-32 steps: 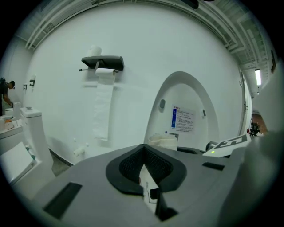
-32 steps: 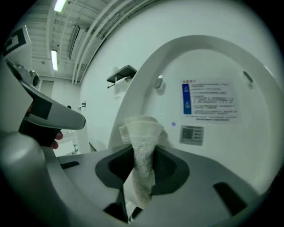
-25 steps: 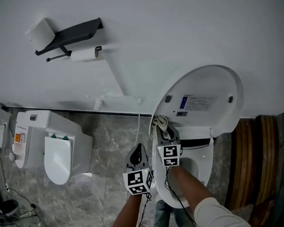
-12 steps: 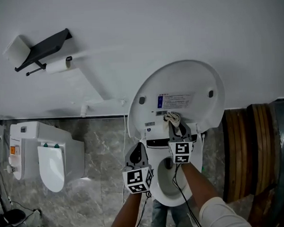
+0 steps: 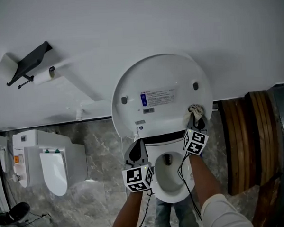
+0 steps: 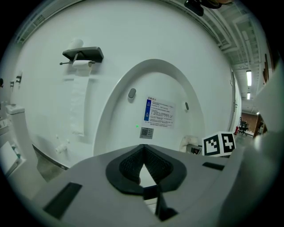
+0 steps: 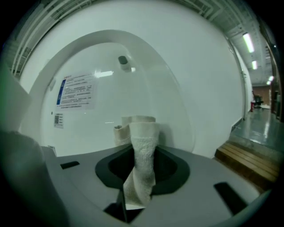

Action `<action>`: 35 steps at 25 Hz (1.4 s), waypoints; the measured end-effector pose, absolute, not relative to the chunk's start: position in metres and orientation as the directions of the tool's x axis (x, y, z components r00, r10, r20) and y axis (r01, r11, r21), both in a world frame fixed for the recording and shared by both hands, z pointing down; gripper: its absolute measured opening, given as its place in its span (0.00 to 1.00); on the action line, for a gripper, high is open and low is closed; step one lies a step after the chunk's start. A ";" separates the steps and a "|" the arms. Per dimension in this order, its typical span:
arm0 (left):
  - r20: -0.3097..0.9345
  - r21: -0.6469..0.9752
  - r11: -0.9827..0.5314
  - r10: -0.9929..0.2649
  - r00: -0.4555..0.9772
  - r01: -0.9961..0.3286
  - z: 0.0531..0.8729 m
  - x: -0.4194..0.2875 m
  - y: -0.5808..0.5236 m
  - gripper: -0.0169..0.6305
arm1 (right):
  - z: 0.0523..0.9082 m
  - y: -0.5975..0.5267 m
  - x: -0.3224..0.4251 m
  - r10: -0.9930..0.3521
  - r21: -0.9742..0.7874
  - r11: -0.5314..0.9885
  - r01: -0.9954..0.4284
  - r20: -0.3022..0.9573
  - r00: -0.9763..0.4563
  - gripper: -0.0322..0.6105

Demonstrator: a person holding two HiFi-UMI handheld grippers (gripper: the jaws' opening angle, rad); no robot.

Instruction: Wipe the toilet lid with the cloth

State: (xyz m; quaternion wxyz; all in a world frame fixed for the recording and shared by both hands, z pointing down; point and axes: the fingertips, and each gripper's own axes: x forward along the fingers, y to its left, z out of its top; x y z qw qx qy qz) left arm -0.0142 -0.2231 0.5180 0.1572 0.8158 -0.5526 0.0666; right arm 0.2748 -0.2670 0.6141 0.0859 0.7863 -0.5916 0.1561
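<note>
**While the Lid Stands Raised, Cloth Sits at Its Lower Right Edge**

Where the upright white oval plastic toilet lid (image 5: 159, 81) curves down on its right side, the right gripper (image 5: 197, 117) clamps a crumpled off-white terry cloth (image 5: 195, 109), whose bunched tip lies against the lid's inner face. The left gripper (image 5: 137, 150) hangs by the left rim of the white ceramic bowl (image 5: 170, 182), its jaws closed together on nothing.

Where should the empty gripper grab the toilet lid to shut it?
Probably the thin left rim of the toilet lid, coming in sideways from the left. It stands upright and broad, so only its edge fits between jaws, and the right gripper with the cloth is at the right side.
</note>
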 end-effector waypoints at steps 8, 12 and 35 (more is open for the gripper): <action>0.276 0.178 -0.331 -0.887 0.370 -0.927 0.515 -0.018 -0.213 0.04 | 0.616 -0.262 0.286 -0.879 -0.057 -0.337 -0.940 0.377 0.292 0.20; 0.261 0.180 -0.316 -0.898 0.355 -0.932 0.503 -0.022 -0.215 0.04 | 0.590 -0.252 0.257 -0.916 -0.098 -0.238 -0.966 0.354 0.189 0.20; 0.319 -0.029 -0.803 -0.571 0.756 -0.595 0.311 0.044 -0.369 0.50 | 0.417 -0.004 0.204 -0.944 -0.475 -0.126 -0.871 0.327 -0.042 0.20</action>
